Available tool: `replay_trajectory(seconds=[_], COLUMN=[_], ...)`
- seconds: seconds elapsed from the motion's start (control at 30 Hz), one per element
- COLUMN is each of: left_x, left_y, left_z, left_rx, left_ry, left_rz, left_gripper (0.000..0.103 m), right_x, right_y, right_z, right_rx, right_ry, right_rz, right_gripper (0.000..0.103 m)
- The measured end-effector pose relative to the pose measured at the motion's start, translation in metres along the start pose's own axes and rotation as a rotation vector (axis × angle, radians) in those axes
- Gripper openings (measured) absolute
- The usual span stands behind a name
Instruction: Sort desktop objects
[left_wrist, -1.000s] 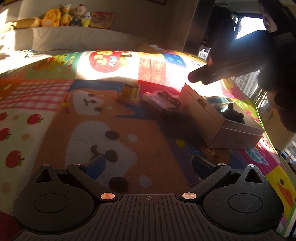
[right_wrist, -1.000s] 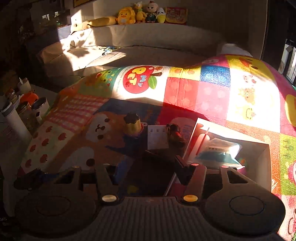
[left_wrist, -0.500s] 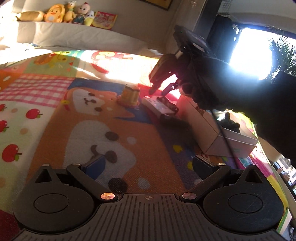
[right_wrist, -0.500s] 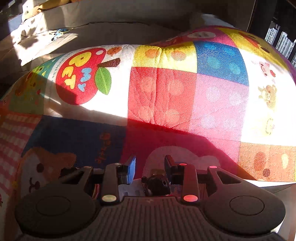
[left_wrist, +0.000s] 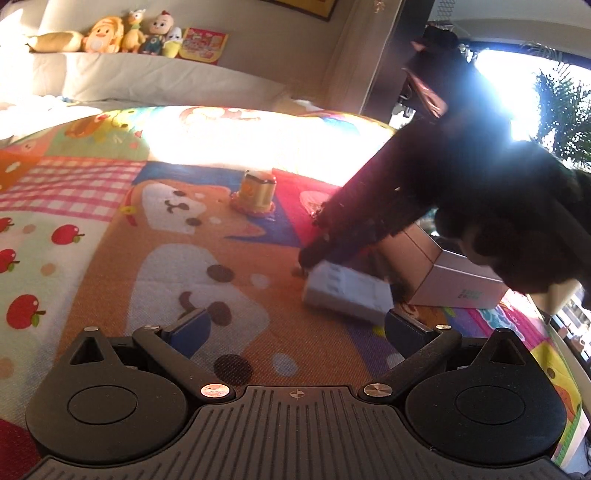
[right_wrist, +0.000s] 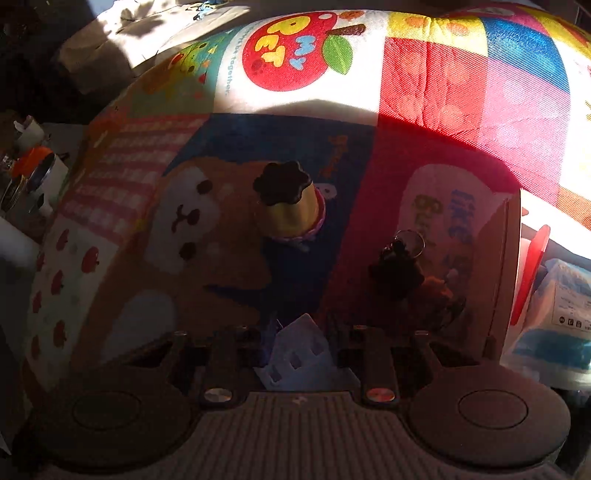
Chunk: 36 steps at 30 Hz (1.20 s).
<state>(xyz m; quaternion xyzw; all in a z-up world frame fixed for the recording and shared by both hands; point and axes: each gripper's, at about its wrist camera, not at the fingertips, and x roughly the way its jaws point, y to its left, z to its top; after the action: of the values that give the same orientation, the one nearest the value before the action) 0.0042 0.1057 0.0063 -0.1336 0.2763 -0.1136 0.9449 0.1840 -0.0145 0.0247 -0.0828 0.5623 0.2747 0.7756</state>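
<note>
Left wrist view: left gripper fingers wide, empty, unmoved; flat white rectangular box at 1 o'clock, shifted nearer, right gripper upon it.
Right wrist view: fingers have just been closing, narrow, gripping the white box; yellow cupcake-shaped toy at 12 o'clock.

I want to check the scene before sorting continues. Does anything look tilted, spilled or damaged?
Nothing looks spilled or broken. One thing is askew: the white flat box is tipped up at one end, between the closing jaws of the right gripper. The yellow toy stands upright, and the cardboard box sits level.
</note>
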Motion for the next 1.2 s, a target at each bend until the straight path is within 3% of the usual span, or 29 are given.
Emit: replay_trajectory(seconds=[0.1,0.23,0.37,0.47,0.6,0.73,0.8,0.87,0.9,0.97,1.03,1.07,1.2], left_x=[-0.001,0.0,0.003,0.005,0.004,0.003,0.003,0.001,0.0,-0.001,-0.001,-0.001,-0.001], left_y=[-0.001,-0.001,-0.004,-0.01,-0.016,-0.015,-0.011,-0.008,-0.007,-0.006,-0.006,-0.006,-0.005], left_z=[0.0,0.0,0.001,0.0,-0.002,-0.002,-0.002,-0.002,-0.002,-0.002,-0.003,-0.002,-0.002], left_rx=[0.005,0.001,0.023,0.049,0.078,0.072,0.048,0.028,0.023,0.02,0.018,0.016,0.013], left_ry=[-0.004,0.0,0.019,0.03,0.027,0.019,0.012,0.004,0.0,-0.006,-0.01,-0.01,-0.008], left_rz=[0.001,0.009,0.027,0.05,0.057,0.045,0.036,0.028,0.023,0.018,0.014,0.011,0.014], left_gripper=[0.103,0.103,0.103,0.103,0.103,0.103,0.103,0.103,0.103,0.103,0.103,0.103,0.103], right_x=[-0.018,-0.055,-0.073,-0.076,-0.066,-0.028,-0.012,0.004,0.01,0.02,0.023,0.021,-0.007], right_y=[0.014,0.021,0.0,-0.008,-0.008,-0.003,-0.006,-0.01,-0.012,-0.017,-0.018,-0.016,-0.01], right_z=[-0.043,-0.097,-0.116,-0.102,-0.055,-0.005,0.014,0.029,0.035,0.043,0.043,0.04,0.02], right_rx=[-0.076,-0.186,-0.114,-0.114,-0.163,-0.253,-0.257,-0.26,-0.259,-0.25,-0.253,-0.264,-0.23], right_ry=[0.017,-0.136,-0.248,-0.28,-0.278,-0.268,-0.239,-0.212,-0.195,-0.162,-0.138,-0.139,-0.195], right_rz=[0.057,-0.025,-0.139,-0.189,-0.205,-0.38,-0.424,-0.465,-0.478,-0.484,-0.462,-0.462,-0.407], right_gripper=[0.028,0.029,0.029,0.029,0.029,0.032,0.033,0.038,0.046,0.048,0.043,0.032,0.031])
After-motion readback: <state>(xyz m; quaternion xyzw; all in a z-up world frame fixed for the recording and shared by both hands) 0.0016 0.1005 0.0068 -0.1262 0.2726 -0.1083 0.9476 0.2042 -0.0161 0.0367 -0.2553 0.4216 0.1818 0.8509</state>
